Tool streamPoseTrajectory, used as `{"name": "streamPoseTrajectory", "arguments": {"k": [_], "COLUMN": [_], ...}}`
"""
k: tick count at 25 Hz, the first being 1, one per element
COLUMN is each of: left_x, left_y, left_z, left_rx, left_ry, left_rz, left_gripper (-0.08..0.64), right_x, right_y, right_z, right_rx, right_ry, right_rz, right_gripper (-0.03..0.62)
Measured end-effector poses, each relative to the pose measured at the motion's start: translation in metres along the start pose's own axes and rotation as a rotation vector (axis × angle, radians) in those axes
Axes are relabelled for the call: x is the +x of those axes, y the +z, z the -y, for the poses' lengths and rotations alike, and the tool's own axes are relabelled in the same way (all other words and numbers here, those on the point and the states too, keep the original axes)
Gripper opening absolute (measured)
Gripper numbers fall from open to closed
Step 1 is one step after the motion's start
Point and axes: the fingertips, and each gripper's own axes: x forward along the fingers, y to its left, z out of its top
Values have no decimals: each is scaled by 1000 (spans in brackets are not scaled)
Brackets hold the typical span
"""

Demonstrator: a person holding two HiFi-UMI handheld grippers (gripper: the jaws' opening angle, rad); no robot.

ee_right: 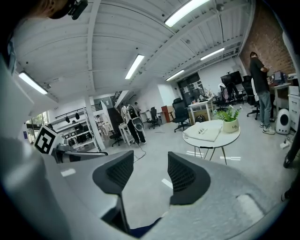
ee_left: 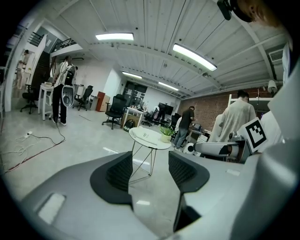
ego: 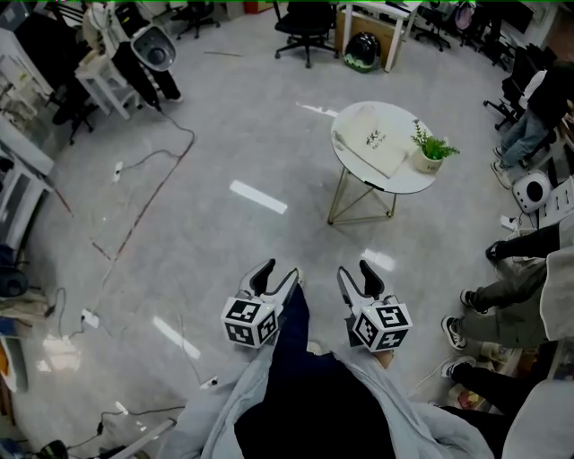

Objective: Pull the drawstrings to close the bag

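A cream drawstring bag [ego: 371,140] lies flat on a small round white table [ego: 400,177], well ahead of me on the floor. The bag [ee_left: 142,134] and the table [ee_left: 157,145] show small in the left gripper view; the bag [ee_right: 204,133] also shows in the right gripper view, right of its jaws. My left gripper [ego: 276,272] and right gripper [ego: 356,272] are held side by side close to my body, far short of the table. Both stand open with nothing between their fingers. The left gripper [ee_left: 149,172] and right gripper [ee_right: 151,172] frame bare floor.
A potted green plant [ego: 431,149] stands on the table beside the bag. People sit and stand at the right [ego: 502,296]. Office chairs [ego: 303,27], a white stand [ego: 112,76] and floor cables [ego: 143,211] lie further off. Grey floor stretches between me and the table.
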Motion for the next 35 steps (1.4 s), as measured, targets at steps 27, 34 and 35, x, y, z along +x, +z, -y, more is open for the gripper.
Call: {"name": "streamPoseTrajectory", "arguments": {"k": [27, 34, 35], "left_x": [164, 166, 166], "left_y": [133, 114, 114], "left_z": [-160, -178, -181], "left_rx": [15, -46, -52], "left_ry": [-95, -82, -77], "left_rz": [-12, -66, -67], "left_gripper": [235, 234, 234], "right_x": [221, 241, 246], "right_y": [110, 97, 98], "right_z": [45, 42, 42], "right_rx": [0, 2, 0], "right_ry": [-90, -81, -75], "right_rz": [12, -62, -68], "right_gripper": [222, 223, 222]}}
